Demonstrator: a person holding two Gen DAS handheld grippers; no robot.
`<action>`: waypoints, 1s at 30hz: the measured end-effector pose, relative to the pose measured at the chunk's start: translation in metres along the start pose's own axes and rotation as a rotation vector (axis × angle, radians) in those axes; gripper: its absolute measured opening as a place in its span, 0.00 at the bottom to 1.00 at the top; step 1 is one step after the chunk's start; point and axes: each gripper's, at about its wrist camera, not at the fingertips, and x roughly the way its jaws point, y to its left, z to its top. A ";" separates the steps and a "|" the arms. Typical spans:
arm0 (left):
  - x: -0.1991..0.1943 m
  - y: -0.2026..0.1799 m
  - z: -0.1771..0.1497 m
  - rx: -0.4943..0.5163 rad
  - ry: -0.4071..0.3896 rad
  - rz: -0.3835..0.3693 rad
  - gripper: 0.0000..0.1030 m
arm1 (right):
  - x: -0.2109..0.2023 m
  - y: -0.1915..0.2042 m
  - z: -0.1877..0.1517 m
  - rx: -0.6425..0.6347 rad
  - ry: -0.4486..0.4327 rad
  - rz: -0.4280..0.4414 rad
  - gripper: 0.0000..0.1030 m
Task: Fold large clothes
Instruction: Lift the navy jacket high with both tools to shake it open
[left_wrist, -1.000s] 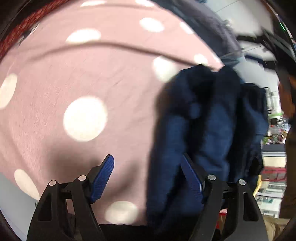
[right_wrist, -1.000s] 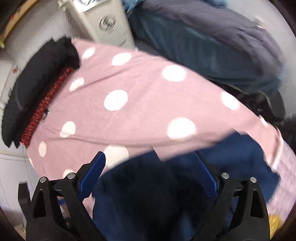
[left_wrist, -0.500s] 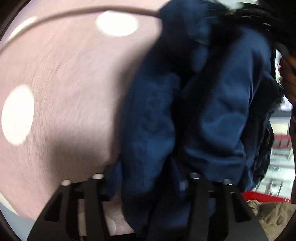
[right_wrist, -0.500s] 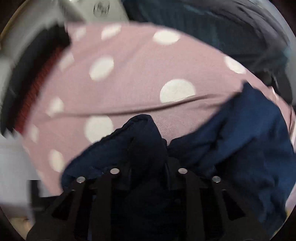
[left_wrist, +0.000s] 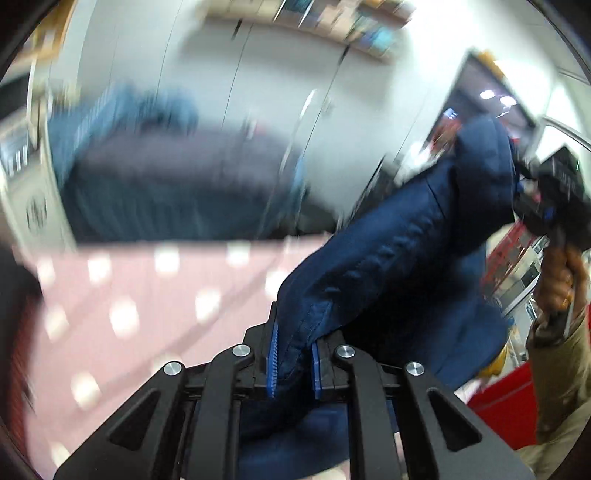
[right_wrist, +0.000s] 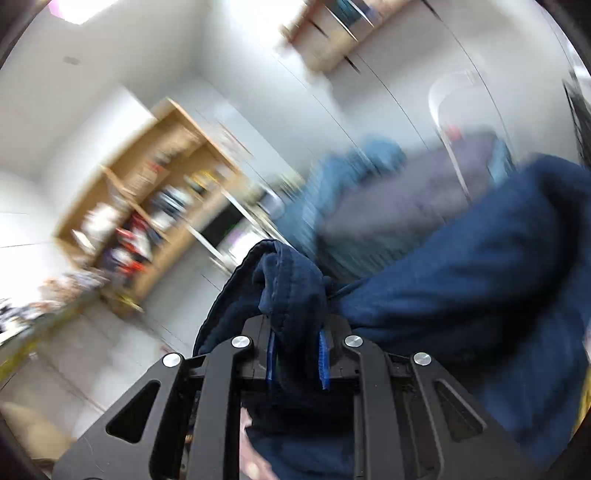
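Note:
A navy blue garment (left_wrist: 399, 258) hangs in the air between my two grippers. My left gripper (left_wrist: 293, 363) is shut on one hemmed edge of it. My right gripper (right_wrist: 295, 360) is shut on another bunched edge of the same garment (right_wrist: 461, 280). In the left wrist view the right gripper (left_wrist: 554, 199) shows at the far right, held by a hand, with the cloth stretched up to it. The rest of the garment droops below both grippers.
A pink sheet with white dots (left_wrist: 140, 295) lies below on the left. A pile of blue and grey clothes (left_wrist: 155, 177) sits behind it, also in the right wrist view (right_wrist: 388, 199). Wooden shelves (right_wrist: 155, 206) and white cupboards stand behind. A red box (left_wrist: 509, 402) is at lower right.
Both grippers closed on the navy garment and lifted it off the pink sheet. The views swung up from the sheet to the room.

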 end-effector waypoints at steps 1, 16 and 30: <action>-0.023 -0.015 0.012 0.033 -0.059 -0.002 0.12 | -0.026 0.020 0.004 -0.030 -0.051 0.064 0.17; -0.279 -0.164 0.073 0.265 -0.654 -0.064 0.11 | -0.163 0.163 0.067 -0.195 -0.230 0.808 0.16; -0.217 -0.046 0.094 0.195 -0.434 0.141 0.11 | -0.005 0.125 0.066 -0.130 -0.061 0.389 0.61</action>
